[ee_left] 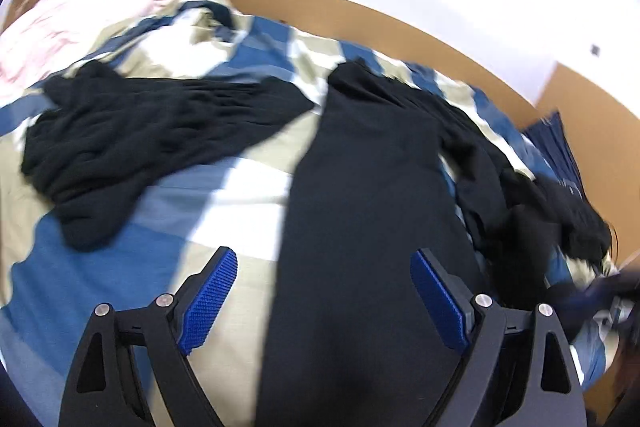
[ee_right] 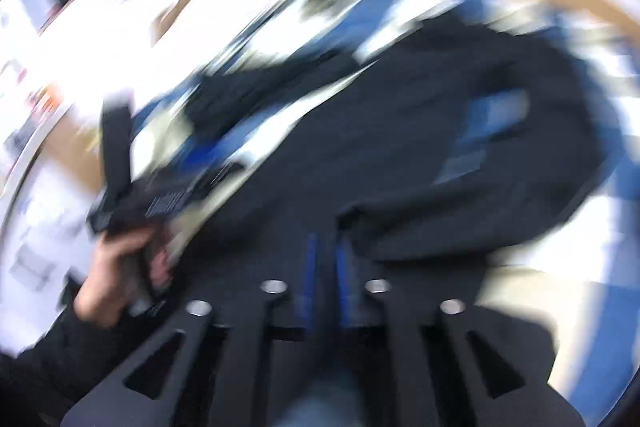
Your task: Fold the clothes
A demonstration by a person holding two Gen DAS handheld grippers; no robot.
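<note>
A long black garment point(ee_left: 372, 187) lies stretched on the plaid bed point(ee_left: 240, 187), running from under my left gripper point(ee_left: 324, 259) toward the headboard. That gripper hovers over the garment's near end, open, with nothing between its blue pads point(ee_left: 212, 299). The right wrist view is heavily blurred. In it the right gripper point(ee_right: 326, 243) has its blue pads point(ee_right: 311, 267) nearly together, with the black garment point(ee_right: 420, 155) bunching at the tips. A hand point(ee_right: 116, 267) holds the other gripper's body point(ee_right: 160, 195) at the left.
A second crumpled black garment point(ee_left: 140, 135) lies on the bed's left side. A heap of dark clothes point(ee_left: 560, 219) sits at the right edge. Pink bedding point(ee_left: 60, 27) is at the far left. A wooden bed frame point(ee_left: 360, 11) and a white wall bound the far side.
</note>
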